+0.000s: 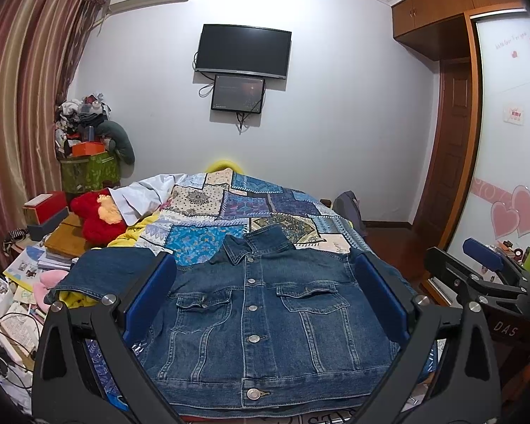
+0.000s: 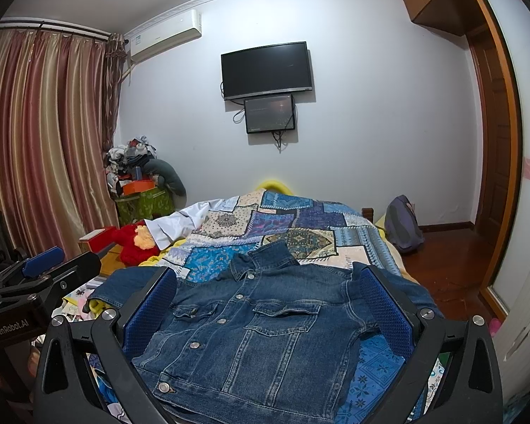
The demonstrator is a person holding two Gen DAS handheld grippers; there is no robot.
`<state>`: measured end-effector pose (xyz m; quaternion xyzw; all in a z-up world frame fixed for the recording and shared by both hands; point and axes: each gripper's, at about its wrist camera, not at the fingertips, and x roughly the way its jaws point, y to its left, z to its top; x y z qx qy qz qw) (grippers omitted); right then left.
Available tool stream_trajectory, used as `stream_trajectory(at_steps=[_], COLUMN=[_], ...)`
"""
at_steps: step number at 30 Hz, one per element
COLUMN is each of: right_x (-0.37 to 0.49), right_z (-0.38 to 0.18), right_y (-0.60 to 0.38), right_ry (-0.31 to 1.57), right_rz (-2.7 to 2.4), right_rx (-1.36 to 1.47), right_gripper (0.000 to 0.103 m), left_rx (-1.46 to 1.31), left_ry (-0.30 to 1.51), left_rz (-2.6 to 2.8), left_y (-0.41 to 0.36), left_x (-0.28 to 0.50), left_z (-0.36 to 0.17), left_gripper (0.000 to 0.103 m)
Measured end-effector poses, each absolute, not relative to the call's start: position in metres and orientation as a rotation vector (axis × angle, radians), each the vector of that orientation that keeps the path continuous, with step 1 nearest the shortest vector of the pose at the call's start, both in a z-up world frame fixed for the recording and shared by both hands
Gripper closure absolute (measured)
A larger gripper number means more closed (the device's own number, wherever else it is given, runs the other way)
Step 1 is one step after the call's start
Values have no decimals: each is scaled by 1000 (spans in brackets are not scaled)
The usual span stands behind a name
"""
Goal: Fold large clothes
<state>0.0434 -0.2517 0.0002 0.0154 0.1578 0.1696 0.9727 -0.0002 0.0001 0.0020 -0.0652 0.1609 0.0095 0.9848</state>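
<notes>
Denim jacket [image 1: 261, 321] lies face up, buttoned, on the near end of the bed [image 1: 229, 208] — collar toward the far wall; left sleeve spread out left; left tongs [image 1: 265, 296] wide open, holding nothing, above the jacket; right tongs [image 2: 268, 304] likewise — spread wide, empty, over the jacket.

Left gripper [image 1: 265, 289] and right gripper [image 2: 268, 300] hover side by side, fingers spread wide.

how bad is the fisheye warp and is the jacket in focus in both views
Left wrist view: walls and wardrobe bow strongly, corners vignette black, denim jacket sharp. Right wrist view: same bending at the curtain and door frame, jacket crisp, lighting even.
</notes>
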Motion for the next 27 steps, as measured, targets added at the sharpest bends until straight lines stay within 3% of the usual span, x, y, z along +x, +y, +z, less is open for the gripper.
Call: stream_trajectory(at_steps=[27], right_x=[43], right_z=[0], right_y=[-251], right_ry=[318], right_rz=[340], right_rx=[26], right_gripper=[0], left_rx=[-144], left_ry=[325], left_rz=[18], left_y=[3], left_x=[-1], left_z=[-4], left_gripper=[1])
